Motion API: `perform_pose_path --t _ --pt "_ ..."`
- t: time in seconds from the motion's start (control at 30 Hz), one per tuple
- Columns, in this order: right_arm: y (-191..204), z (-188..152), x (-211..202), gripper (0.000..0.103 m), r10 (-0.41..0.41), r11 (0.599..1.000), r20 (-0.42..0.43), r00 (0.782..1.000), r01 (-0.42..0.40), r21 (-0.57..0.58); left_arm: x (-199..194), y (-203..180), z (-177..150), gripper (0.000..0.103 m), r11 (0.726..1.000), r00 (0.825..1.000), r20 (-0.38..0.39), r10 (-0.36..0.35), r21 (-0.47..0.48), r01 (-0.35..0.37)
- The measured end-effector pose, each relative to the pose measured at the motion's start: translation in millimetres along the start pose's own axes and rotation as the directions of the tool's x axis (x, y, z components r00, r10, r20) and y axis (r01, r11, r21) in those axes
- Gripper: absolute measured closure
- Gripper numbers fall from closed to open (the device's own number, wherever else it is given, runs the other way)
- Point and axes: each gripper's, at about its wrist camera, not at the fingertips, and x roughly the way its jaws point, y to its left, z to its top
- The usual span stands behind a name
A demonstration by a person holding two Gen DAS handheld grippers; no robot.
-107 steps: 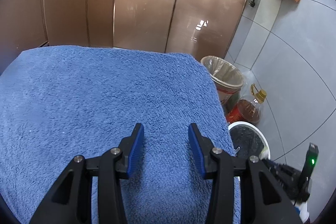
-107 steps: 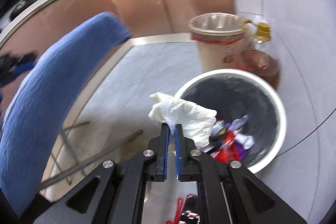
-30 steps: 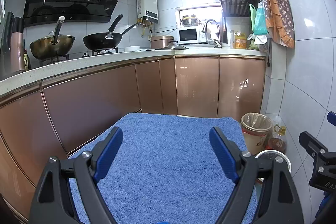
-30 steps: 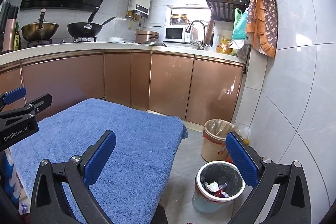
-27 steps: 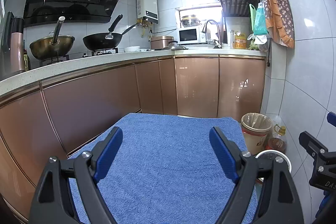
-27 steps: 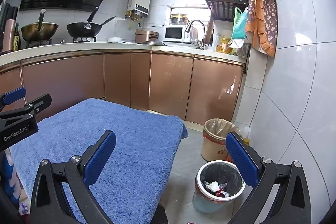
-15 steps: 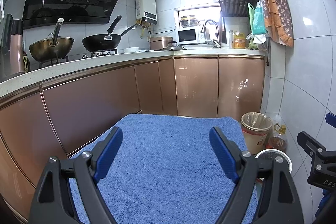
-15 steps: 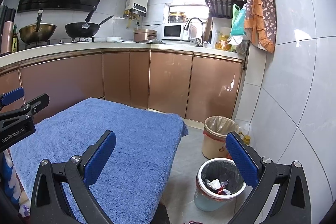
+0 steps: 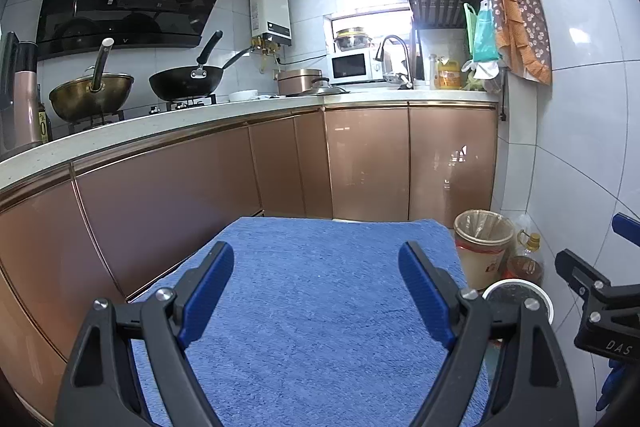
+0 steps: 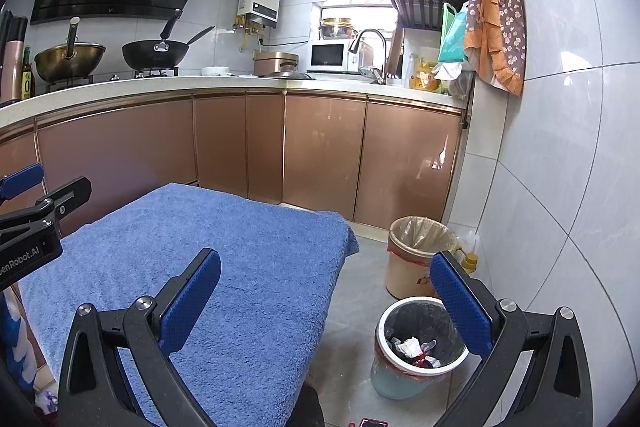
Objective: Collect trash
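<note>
Black-framed gripper (image 10: 326,297) with blue dimpled pads (image 10: 190,297) (silver screws).

Two grippers up, the left gripper (image 9: 316,291) and the right gripper (image 10: 328,303), both spread wide and holding nothing. One blue towel (image 10: 224,267) lies under them. Right of the right gripper stand two bins: one white bin (image 10: 420,343) with scraps inside, just below its right finger, and one tan lined bin (image 10: 416,259) beyond it. Two woks on the stove far ahead-left: one brass wok (image 9: 90,99), one black wok (image 9: 186,83).
</note>
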Motion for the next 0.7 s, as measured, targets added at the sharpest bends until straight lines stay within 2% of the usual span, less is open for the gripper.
perform_pose_path --t 0.7 --pt "-9 -16 24 0.000 -0.020 0.999 -0.074 0.997 0.022 0.028 36 -10 -15 0.019 0.998 0.996 -0.083 -0.037 0.038 0.041"
